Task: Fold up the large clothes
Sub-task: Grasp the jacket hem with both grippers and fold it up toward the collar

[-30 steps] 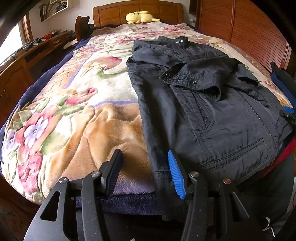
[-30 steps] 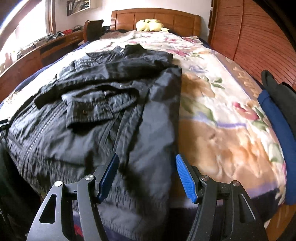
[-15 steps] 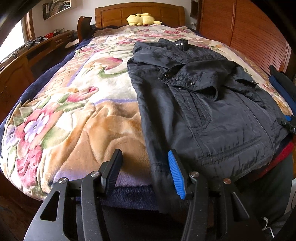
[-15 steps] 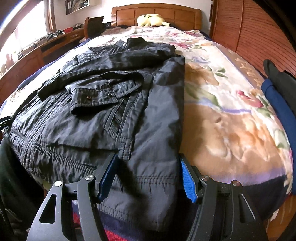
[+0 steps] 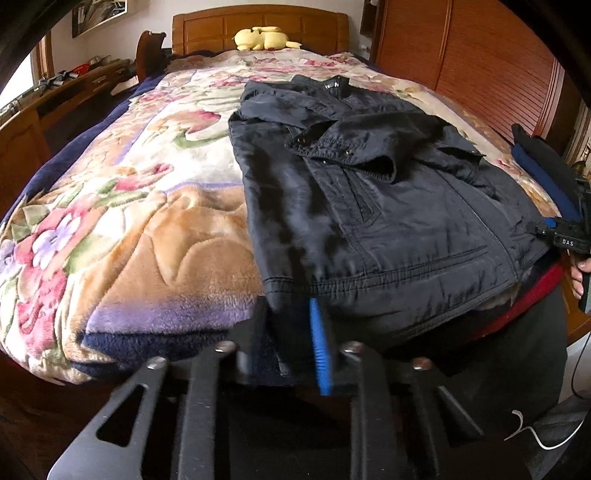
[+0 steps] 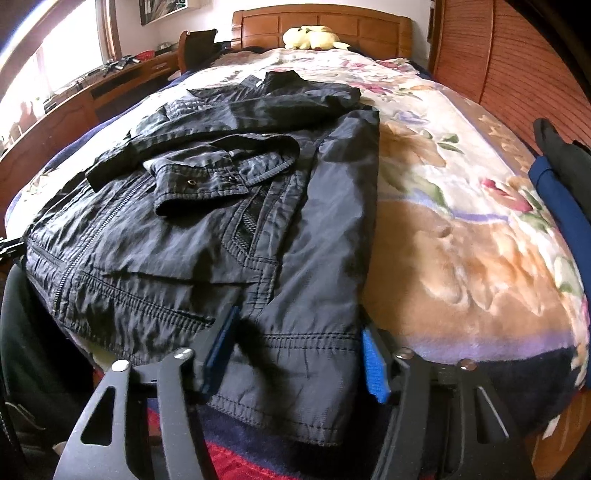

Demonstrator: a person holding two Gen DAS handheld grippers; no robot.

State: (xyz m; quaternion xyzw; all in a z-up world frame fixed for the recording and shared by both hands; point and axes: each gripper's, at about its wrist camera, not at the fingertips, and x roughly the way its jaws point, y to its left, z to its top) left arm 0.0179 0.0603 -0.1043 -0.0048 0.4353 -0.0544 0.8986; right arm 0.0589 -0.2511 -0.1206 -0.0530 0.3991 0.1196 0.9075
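Left wrist view: dark jacket (image 5: pixel 388 206) lies flat on the floral blanket (image 5: pixel 122 221), sleeves crossed over the chest, collar toward the headboard (image 5: pixel 258 29), hem at the near bed edge. Long axis runs straight away from both tongs. Left gripper (image 5: pixel 284 332) has just been closing and is clenched on the hem's left corner, cloth pinched between the pads. Right wrist view: right gripper (image 6: pixel 295 354) has also just been closing; its jaws straddle the hem's right corner, but I cannot tell whether the pads already press the cloth, so read it as not yet clamped. Each hand sits at its own hem corner, about equally near. My guess: once both grip, the hem gets lifted and carried forward toward the collar to halve the jacket lengthwise.
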